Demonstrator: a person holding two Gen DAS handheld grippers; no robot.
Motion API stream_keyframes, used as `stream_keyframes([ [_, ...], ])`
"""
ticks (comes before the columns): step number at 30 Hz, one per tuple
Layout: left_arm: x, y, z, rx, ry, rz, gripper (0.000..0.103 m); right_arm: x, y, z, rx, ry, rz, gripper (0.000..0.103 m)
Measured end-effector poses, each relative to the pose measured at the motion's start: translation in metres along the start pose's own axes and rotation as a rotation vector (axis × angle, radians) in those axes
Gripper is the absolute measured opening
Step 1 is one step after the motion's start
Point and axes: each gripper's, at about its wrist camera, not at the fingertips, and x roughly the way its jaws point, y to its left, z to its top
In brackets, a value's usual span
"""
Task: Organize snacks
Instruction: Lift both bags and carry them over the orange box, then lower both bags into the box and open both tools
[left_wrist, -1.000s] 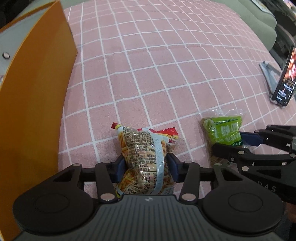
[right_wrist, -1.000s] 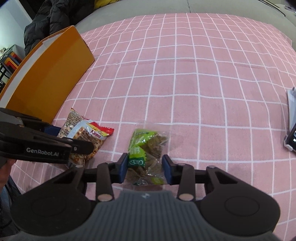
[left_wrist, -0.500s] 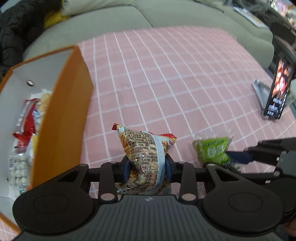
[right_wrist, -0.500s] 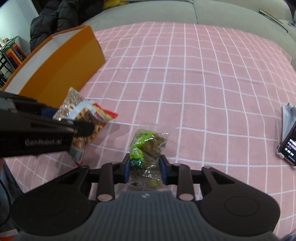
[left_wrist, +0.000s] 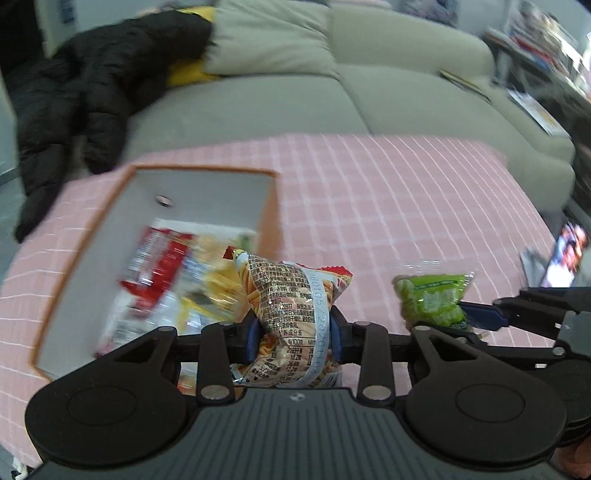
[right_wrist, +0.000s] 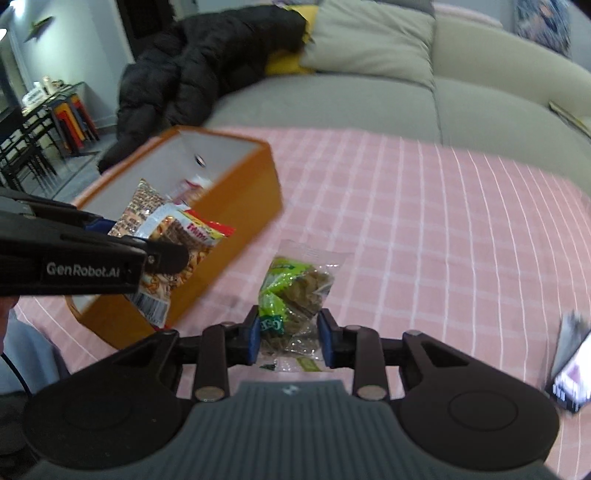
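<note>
A: Left wrist view: left gripper (left_wrist: 291, 338) clamps the noodle snack bag (left_wrist: 291, 299), held above the orange box (left_wrist: 155, 181)?
B: Yes. Right gripper (right_wrist: 288, 338) pinches the green snack packet (right_wrist: 295, 291) above the pink cloth (right_wrist: 424, 229).

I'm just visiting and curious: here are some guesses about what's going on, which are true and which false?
1. The left gripper is clamped on a red and yellow snack bag. True.
2. The right gripper is empty. False: it is clamped on a green snack bag.
3. The orange box already has snacks in it. True.
4. The box sits on the sofa. False: it sits on the pink checked cloth.
5. A black jacket lies on the sofa. True.
6. Both bags rest on the cloth. False: both are held up off it.
</note>
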Motion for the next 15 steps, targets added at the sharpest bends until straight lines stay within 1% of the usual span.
stream_keyframes([
  [4, -0.014, 0.034, 0.013, -0.052, -0.041, 0.037, 0.041, 0.001, 0.024, 0.030, -0.055, -0.046, 0.031, 0.028],
  [8, -0.017, 0.065, 0.021, -0.088, -0.050, 0.068, 0.041, 0.007, 0.050, 0.058, -0.116, -0.068, 0.073, 0.029],
  [10, -0.017, 0.078, 0.024, -0.102, -0.043, 0.077, 0.041, 0.016, 0.061, 0.072, -0.139, -0.057, 0.105, 0.029],
  [13, -0.014, 0.102, 0.026, -0.141, -0.025, 0.069, 0.041, 0.030, 0.073, 0.091, -0.163, -0.028, 0.157, 0.029],
  [15, -0.007, 0.118, 0.027, -0.165, -0.004, 0.071, 0.041, 0.044, 0.082, 0.105, -0.192, -0.013, 0.170, 0.029],
])
